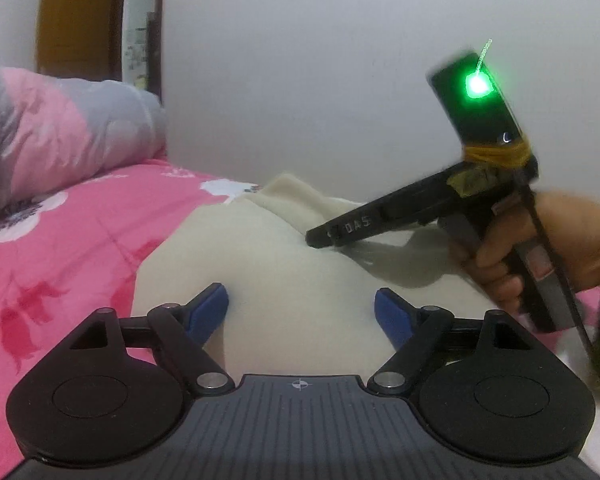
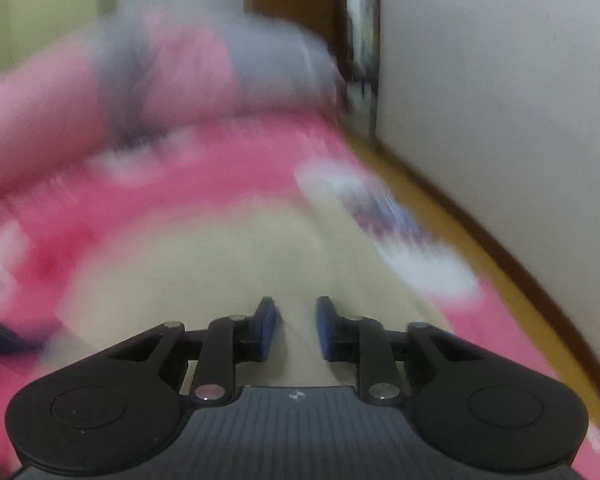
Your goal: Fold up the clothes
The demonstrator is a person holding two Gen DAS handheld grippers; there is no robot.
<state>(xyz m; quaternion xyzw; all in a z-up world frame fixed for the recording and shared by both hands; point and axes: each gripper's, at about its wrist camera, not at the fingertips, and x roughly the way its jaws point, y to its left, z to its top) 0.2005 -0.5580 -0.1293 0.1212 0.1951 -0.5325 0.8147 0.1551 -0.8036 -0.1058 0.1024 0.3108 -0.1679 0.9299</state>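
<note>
Cream garment (image 1: 284, 264) – bare pink bedspread (image 1: 80, 240) leftward

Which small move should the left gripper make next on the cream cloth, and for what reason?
Probably lower the left gripper onto the cream garment and close. Its jaws stand wide with nothing between them, while the right gripper already meets the cloth's raised fold with its jaws narrowed.
</note>
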